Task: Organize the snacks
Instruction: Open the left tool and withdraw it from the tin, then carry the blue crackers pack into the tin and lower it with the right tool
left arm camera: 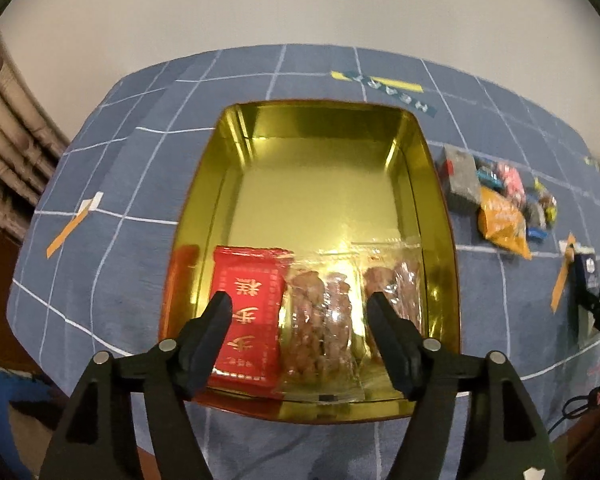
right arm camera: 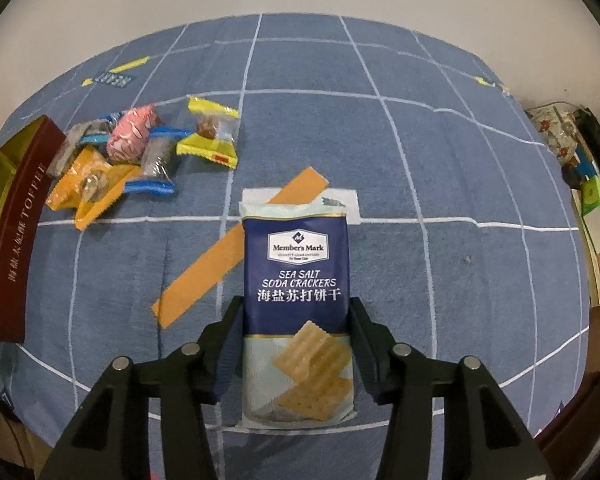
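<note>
An open gold-lined tin (left arm camera: 440,208) lies on the blue checked cloth. At its near end sit a red packet (left arm camera: 252,304) and two clear packs of brown nuts (left arm camera: 324,312). My left gripper (left arm camera: 299,300) hovers over them, open and holding nothing. In the right wrist view a navy pack of sea salt soda crackers (right arm camera: 296,264) sits lengthwise between the fingers of my right gripper (right arm camera: 296,304), whose pads touch both its long edges. The tin's maroon outer wall (right arm camera: 16,232) shows at far left.
A pile of small wrapped snacks (right arm camera: 132,152) lies between the tin and the cracker pack; the same pile (left arm camera: 500,200) shows right of the tin. Orange tape strips (right arm camera: 236,248) mark the cloth. Cluttered boxes (right arm camera: 580,168) stand past the table's right edge.
</note>
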`<action>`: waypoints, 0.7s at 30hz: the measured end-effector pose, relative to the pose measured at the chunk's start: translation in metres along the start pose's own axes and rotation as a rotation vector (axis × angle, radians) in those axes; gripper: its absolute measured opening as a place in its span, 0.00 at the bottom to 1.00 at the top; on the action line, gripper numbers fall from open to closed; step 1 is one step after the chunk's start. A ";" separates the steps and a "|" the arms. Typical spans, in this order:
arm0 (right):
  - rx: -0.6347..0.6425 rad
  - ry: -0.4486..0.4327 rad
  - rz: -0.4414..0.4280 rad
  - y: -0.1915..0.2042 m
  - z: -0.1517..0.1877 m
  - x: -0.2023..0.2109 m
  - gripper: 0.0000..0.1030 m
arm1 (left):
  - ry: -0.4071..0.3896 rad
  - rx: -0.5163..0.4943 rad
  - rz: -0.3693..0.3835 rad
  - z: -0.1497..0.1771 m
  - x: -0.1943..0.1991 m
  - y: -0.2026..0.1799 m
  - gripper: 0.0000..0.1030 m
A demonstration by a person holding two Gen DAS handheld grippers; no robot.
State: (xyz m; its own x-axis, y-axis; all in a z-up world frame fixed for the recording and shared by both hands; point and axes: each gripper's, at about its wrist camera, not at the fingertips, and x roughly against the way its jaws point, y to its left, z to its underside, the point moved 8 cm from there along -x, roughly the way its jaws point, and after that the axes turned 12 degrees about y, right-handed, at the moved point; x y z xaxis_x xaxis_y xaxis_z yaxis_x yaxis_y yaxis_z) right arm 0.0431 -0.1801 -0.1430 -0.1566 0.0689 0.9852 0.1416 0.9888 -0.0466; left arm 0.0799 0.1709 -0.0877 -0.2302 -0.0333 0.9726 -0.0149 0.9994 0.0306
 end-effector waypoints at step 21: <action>0.180 -0.109 -0.206 0.151 -0.020 0.078 0.49 | -0.044 0.233 -0.016 0.024 0.019 0.095 0.70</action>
State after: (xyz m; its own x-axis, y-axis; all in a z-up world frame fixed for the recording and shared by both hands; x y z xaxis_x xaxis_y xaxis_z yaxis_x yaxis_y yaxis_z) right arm 0.0714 -0.0282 -0.0696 -0.2695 -0.1320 0.9539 -0.0787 0.9903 0.1148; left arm 0.0507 0.2651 -0.0720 -0.2700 -0.0543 0.9613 -0.2423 0.9701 -0.0132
